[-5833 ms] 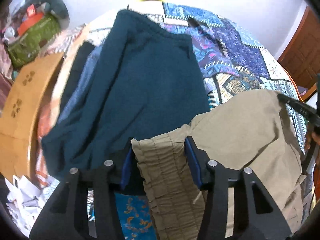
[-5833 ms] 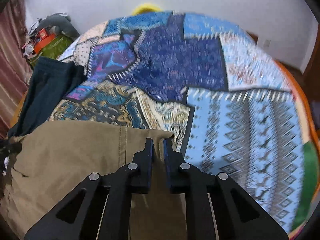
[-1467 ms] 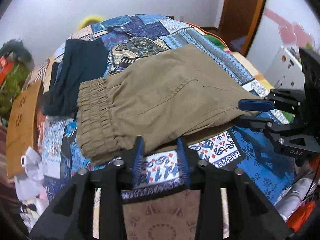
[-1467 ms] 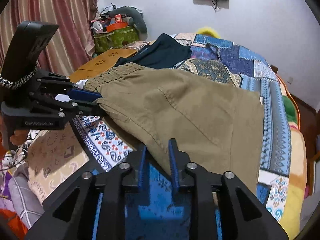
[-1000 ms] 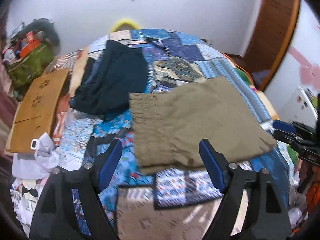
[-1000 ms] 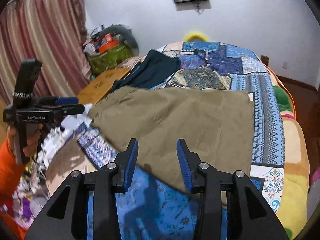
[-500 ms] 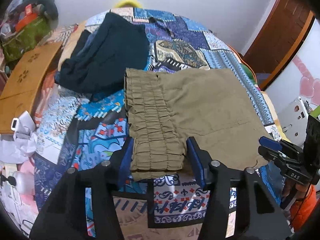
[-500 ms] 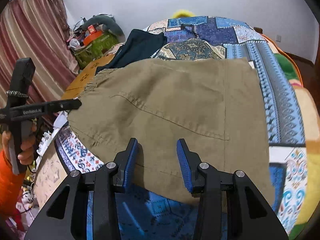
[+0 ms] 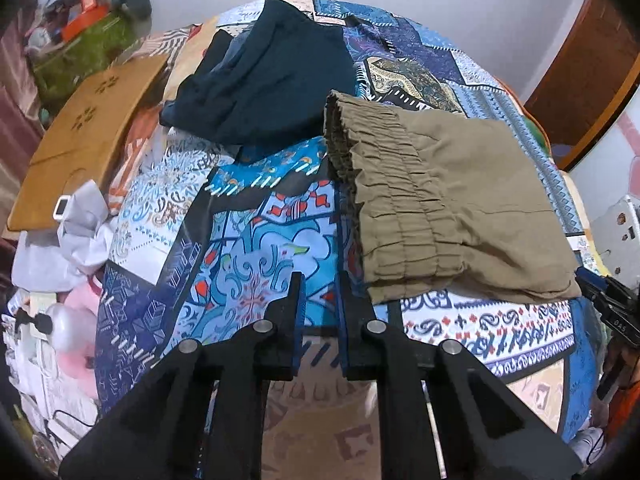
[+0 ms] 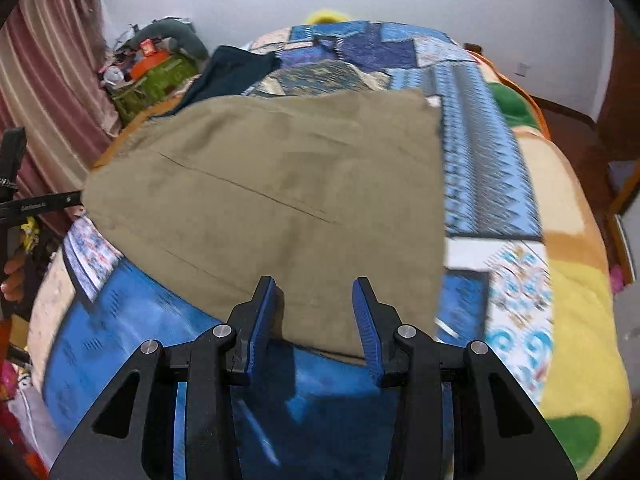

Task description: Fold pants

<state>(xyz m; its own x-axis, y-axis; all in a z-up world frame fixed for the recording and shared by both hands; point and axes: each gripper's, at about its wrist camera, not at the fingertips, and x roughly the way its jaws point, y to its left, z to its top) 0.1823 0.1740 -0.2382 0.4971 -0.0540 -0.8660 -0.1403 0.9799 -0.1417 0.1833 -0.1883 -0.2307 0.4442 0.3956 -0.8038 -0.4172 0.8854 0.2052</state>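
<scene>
1. Soft, even room light, fairly bright; no glare on the patchwork bedspread (image 9: pixel 256 240).
2. Left wrist view is sharp around the khaki pants (image 9: pixel 460 200).
3. Right wrist view smears with motion blur, worst right of the pants (image 10: pixel 280 200).
4. Fisheye bends both views; corners go black.

The left wrist view looked steeply down from close above the near edge of the patchwork bedspread (image 9: pixel 256 264), facing the far wall, with the folded khaki pants (image 9: pixel 460 208) at right of frame. The right wrist view looked down from the same bed edge further along, pants (image 10: pixel 280 200) filling its centre. Both shared the pants, the dark garment (image 9: pixel 272 76) and the bedspread.
</scene>
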